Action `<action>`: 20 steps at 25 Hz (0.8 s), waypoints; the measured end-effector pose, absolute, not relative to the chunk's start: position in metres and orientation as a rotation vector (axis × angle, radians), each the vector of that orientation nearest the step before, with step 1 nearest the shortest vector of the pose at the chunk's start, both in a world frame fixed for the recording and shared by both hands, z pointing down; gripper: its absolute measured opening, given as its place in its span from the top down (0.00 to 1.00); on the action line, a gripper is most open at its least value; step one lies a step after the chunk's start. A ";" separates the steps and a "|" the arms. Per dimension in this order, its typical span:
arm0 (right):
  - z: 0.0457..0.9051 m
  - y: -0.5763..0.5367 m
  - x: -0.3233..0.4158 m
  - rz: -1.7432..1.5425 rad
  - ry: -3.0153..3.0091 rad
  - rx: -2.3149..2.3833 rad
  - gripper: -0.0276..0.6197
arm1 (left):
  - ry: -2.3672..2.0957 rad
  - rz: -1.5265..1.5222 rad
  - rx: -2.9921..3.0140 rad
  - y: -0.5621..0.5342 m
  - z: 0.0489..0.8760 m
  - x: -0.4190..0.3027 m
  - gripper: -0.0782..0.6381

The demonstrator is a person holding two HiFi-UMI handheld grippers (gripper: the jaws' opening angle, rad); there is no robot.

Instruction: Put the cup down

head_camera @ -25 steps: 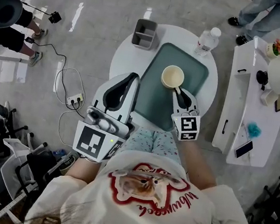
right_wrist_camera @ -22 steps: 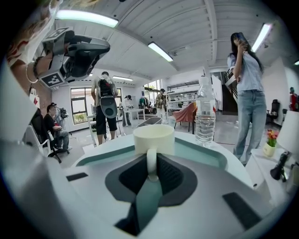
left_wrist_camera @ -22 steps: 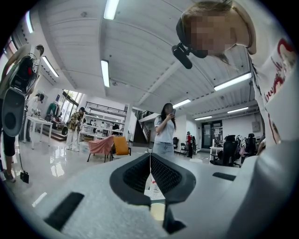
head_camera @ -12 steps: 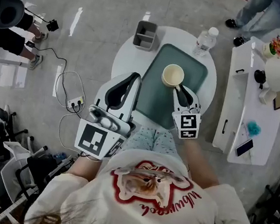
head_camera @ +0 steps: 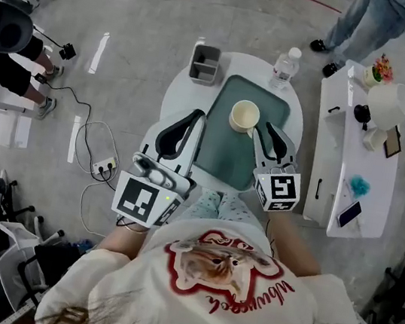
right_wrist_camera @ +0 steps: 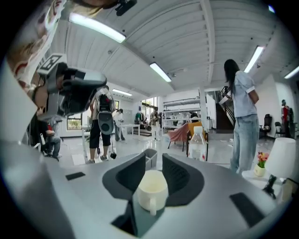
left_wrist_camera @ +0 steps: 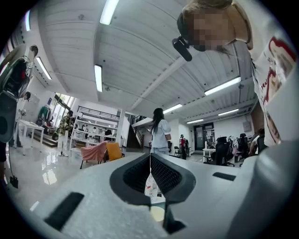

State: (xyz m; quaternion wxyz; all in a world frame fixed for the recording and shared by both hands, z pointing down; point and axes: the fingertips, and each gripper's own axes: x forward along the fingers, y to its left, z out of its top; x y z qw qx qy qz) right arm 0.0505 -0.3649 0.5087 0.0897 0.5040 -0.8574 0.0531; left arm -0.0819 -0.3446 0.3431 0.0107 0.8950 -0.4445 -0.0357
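Room: polished grey floor is spreading beneath a round white tabletop (head_camera: 179,93), with a person standing beyond it.
Cup: the cream cup (head_camera: 245,116) (right_wrist_camera: 150,189) is standing upright on the green tray (head_camera: 223,153), just ahead of the right tongs (head_camera: 272,133) (right_wrist_camera: 154,161), its handle pointing back toward them.
Right tongs: the jaws are standing apart, flanking the cup's near side and pinching nothing.
Handling: the cup is looking light, stiff and smooth, probably chippable; clamping the handle or one wall just below the rim is seeming the surest hold.
Progress: judging by its seat on the tray, the cup is already resting down.
Left tongs: the left tongs (head_camera: 197,116) (left_wrist_camera: 150,156) are pressing their jaws together on nothing, hovering left of the right pair, over the tray's left edge.
Farther out: a grey bin (head_camera: 204,64) and a water bottle (head_camera: 282,67) are sitting beyond both tongs' tips.
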 end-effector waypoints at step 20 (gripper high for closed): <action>0.316 -0.298 0.019 -0.175 -2.845 1.449 0.91 | -1.281 -0.173 2.892 -0.300 0.320 -0.058 0.87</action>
